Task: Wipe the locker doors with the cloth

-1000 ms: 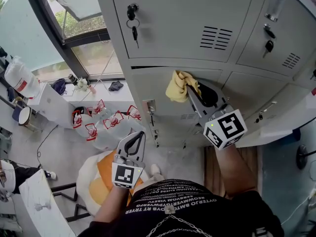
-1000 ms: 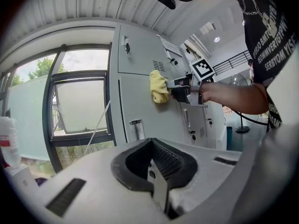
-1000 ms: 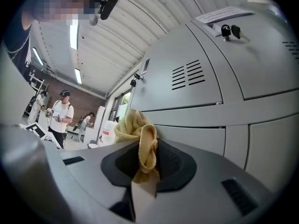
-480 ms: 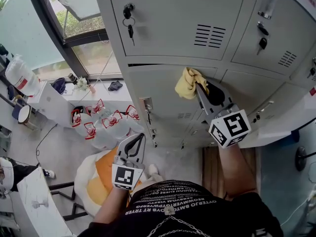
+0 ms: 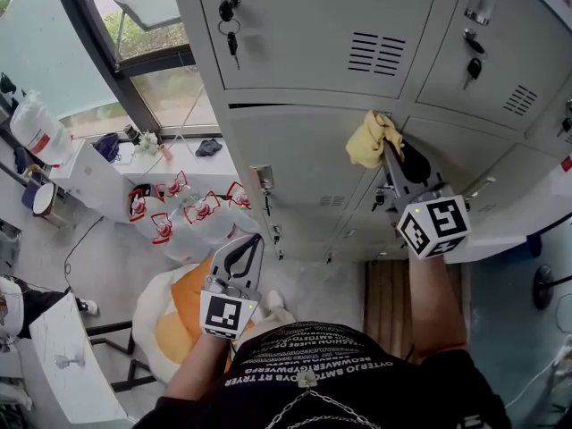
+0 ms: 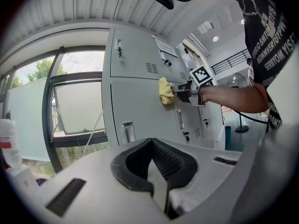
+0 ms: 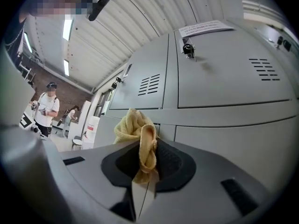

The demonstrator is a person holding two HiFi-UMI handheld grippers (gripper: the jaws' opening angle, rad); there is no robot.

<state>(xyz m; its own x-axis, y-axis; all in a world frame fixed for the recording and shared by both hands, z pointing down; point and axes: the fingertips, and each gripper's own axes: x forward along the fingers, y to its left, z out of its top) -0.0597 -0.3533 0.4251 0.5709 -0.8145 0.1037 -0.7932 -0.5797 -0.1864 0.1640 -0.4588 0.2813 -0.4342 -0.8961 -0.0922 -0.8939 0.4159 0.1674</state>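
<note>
Right gripper (image 5: 386, 156), head view: clamped on cloth (image 5: 371, 138); cloth lies ahead of jaws, against locker door (image 5: 304, 155)
Left gripper (image 6: 152, 146), left gripper view: closed, empty, well apart from door
Right gripper view: cloth pinched between jaws; right hand nearer

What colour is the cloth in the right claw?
Yellow. The cloth shows best in the right gripper view.
</note>
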